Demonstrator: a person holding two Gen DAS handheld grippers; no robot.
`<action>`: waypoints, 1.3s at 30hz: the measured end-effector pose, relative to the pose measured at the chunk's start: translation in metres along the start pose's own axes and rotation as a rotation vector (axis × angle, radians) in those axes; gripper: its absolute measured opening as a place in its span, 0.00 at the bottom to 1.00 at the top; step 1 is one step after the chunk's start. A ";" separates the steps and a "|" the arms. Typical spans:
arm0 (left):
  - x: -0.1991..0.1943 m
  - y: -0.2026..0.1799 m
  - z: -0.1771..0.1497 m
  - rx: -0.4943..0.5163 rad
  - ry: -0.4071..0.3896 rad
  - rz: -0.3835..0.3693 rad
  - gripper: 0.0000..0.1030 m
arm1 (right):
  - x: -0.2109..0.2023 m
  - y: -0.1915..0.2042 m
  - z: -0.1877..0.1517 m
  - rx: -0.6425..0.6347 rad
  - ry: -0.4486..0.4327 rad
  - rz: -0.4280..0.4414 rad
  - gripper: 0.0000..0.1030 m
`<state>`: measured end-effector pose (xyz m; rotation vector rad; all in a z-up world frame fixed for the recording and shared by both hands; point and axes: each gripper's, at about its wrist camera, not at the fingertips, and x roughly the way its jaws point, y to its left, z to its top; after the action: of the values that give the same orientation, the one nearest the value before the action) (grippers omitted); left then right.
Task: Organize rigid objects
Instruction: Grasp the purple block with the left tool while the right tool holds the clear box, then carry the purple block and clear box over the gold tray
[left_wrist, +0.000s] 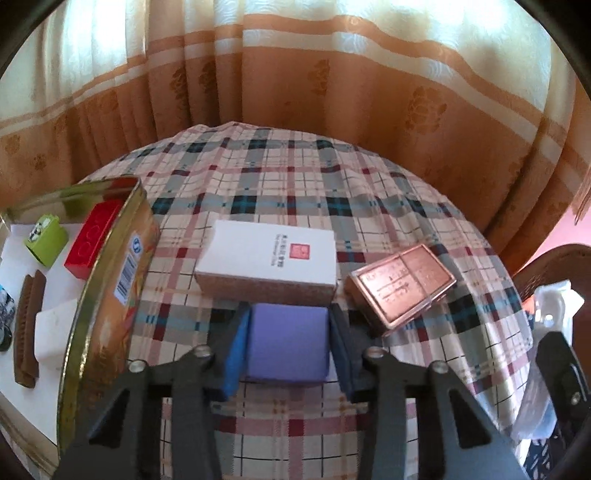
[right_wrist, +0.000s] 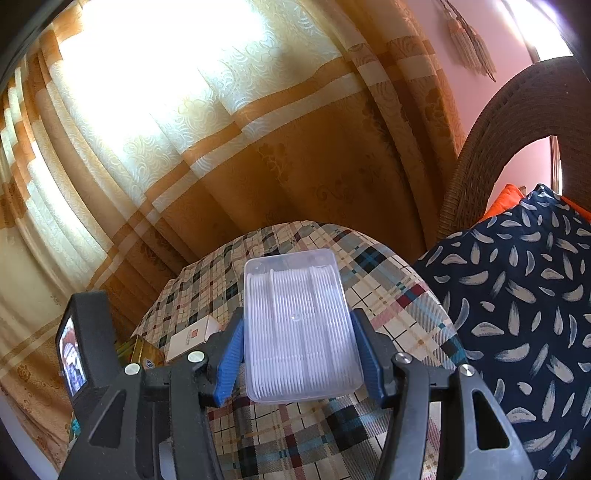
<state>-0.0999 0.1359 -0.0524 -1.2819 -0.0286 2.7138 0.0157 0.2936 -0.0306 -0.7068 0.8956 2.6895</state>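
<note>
My left gripper is shut on a purple block, held just above the plaid tablecloth. Beyond it lie a white box with a red seal and a copper-coloured metal case. At the left stands a gold tin holding a red box, a green box, a brown comb and a white block. My right gripper is shut on a clear plastic box of white sticks, lifted above the table.
Orange and cream curtains hang close behind the table. A wicker chair with a dark patterned cushion stands at the right. The left gripper's body shows in the right wrist view, with the white box and tin below it.
</note>
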 end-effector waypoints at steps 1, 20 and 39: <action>-0.001 0.001 0.000 0.003 0.000 -0.006 0.38 | 0.001 0.000 0.000 0.000 0.002 -0.002 0.56; -0.082 0.045 -0.028 -0.004 -0.252 -0.253 0.38 | -0.003 0.008 -0.003 -0.048 -0.026 -0.054 0.56; -0.114 0.076 -0.047 0.026 -0.305 -0.239 0.38 | -0.011 0.032 -0.008 -0.171 -0.071 -0.134 0.56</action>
<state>-0.0011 0.0436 -0.0007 -0.7887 -0.1658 2.6605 0.0168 0.2631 -0.0150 -0.6745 0.5844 2.6741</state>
